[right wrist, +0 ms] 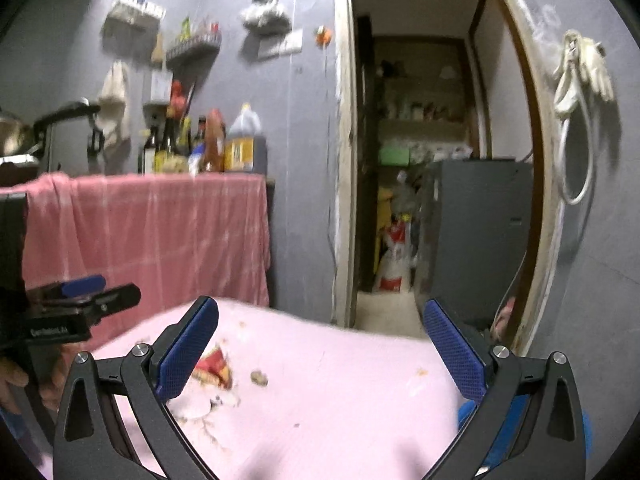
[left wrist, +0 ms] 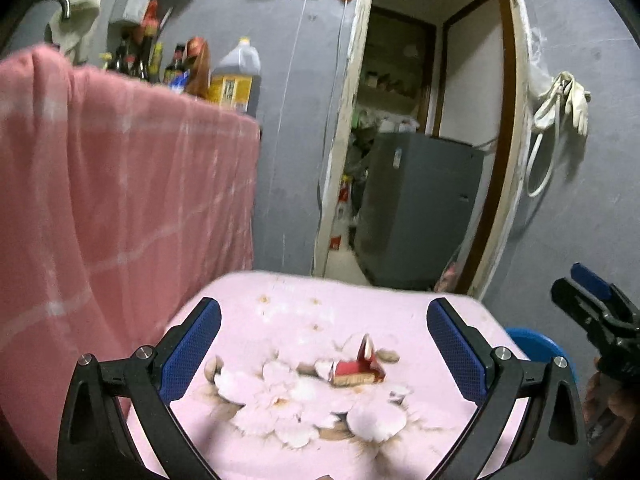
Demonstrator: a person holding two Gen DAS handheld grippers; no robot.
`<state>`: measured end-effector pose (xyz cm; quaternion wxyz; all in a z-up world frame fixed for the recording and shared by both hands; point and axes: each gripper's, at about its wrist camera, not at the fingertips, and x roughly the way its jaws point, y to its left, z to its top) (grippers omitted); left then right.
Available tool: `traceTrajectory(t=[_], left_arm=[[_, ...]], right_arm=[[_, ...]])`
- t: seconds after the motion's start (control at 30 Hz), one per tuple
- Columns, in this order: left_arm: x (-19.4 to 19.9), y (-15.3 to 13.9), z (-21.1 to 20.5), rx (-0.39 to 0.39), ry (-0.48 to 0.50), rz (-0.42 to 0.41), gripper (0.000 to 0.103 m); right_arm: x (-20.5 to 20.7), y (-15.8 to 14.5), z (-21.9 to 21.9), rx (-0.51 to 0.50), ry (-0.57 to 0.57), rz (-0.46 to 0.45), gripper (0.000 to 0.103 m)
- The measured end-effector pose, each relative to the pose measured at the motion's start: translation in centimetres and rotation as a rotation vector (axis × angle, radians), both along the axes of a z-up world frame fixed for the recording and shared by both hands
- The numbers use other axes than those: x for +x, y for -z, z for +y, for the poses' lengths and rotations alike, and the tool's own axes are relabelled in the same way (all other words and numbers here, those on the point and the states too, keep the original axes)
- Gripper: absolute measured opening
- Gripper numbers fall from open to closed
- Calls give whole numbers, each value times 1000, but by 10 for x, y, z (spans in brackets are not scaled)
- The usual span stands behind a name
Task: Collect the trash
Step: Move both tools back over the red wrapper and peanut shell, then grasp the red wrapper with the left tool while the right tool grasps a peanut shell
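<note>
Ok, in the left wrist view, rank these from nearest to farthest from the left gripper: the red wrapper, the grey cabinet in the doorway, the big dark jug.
1. Red wrapper: on the pink floral cloth, just ahead of the open left gripper, between its fingers.
2. Big dark jug: upper left, behind the pink draped cloth.
3. Grey cabinet: through the doorway, right of centre. Jug and cabinet are hard to separate.

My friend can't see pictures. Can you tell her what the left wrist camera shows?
The left gripper is open above a small table with a pink flowery cloth, with a crumpled red wrapper lying between its blue fingers. A pink cloth hangs on the left, a doorway is behind, and the right gripper peeks in at the right edge.
</note>
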<state>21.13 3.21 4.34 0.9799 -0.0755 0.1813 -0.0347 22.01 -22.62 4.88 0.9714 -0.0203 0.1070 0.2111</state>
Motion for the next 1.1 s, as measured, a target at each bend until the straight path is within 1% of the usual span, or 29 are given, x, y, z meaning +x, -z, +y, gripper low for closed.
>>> traceTrajectory(t=[0.07, 0.23, 0.3, 0.33, 0.37, 0.43, 0.57, 0.7, 0.77, 0.83, 0.87, 0.9, 0.97, 1.03, 1.07, 1.1], left_arm=[[6, 9, 2, -3, 13, 37, 101], [21, 28, 4, -6, 46, 142, 101], [29, 37, 2, -12, 76, 193, 101], [33, 40, 2, -18, 92, 216, 101], [36, 43, 1, -29, 111, 235, 100], [44, 49, -1, -61, 156, 283, 100], [57, 54, -6, -76, 181, 338, 100], [71, 58, -13, -57, 191, 389, 94], [78, 62, -17, -54, 209, 417, 91], [85, 64, -17, -61, 226, 444, 79], [88, 66, -18, -65, 228, 454, 76], [90, 67, -18, -74, 231, 462, 72], [94, 66, -18, -90, 238, 469, 66], [99, 67, -17, -103, 235, 477, 54], [100, 68, -17, -105, 233, 482, 50], [101, 68, -17, -107, 229, 485, 43]], right_arm=[[8, 8, 6, -13, -9, 46, 103], [22, 26, 8, -17, -19, 126, 103], [29, 34, 9, -19, -28, 165, 101], [32, 37, 9, -25, -31, 183, 96], [35, 42, 11, -36, -34, 200, 89], [39, 50, 13, -59, -37, 232, 81], [47, 65, 18, -87, -50, 299, 73], [55, 70, 18, -92, -80, 353, 69], [63, 73, 19, -90, -98, 393, 61], [72, 76, 21, -93, -113, 437, 55], [77, 78, 23, -104, -115, 460, 52], [80, 80, 24, -118, -114, 474, 50], [84, 84, 28, -150, -118, 501, 49], [86, 87, 31, -163, -124, 515, 49], [86, 87, 32, -170, -126, 514, 49], [86, 87, 34, -177, -129, 515, 49]])
